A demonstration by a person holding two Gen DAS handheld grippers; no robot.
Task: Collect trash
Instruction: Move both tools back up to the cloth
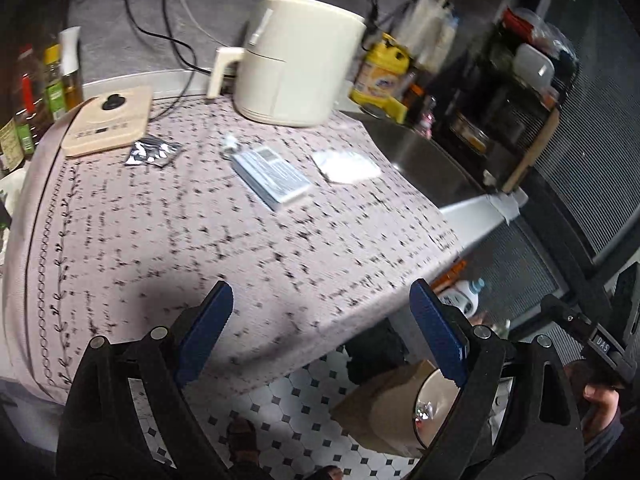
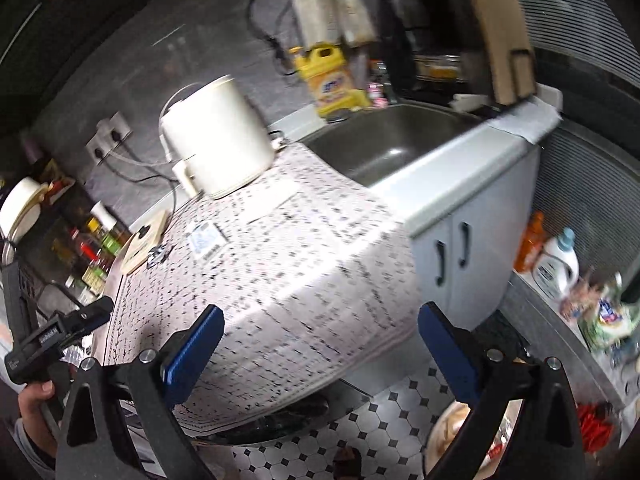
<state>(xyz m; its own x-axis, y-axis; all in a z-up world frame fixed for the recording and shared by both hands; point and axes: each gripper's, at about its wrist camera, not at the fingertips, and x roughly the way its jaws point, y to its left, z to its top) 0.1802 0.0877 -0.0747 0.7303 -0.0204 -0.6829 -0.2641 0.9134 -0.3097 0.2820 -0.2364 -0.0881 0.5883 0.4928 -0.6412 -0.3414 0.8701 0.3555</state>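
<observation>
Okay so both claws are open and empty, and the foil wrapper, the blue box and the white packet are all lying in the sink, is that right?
Not quite. Both the left claw and right claw are open and empty, but the foil wrapper, blue box and white packet lie on the tablecloth, not in the sink. The left wrist view shows it.

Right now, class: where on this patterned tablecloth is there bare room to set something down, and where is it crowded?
Free: the near stretch of tablecloth, between the open left gripper and the blue-grey packet. Crowded: the far edge, with the foil wrapper, beige board, white appliance and white paper.
</observation>
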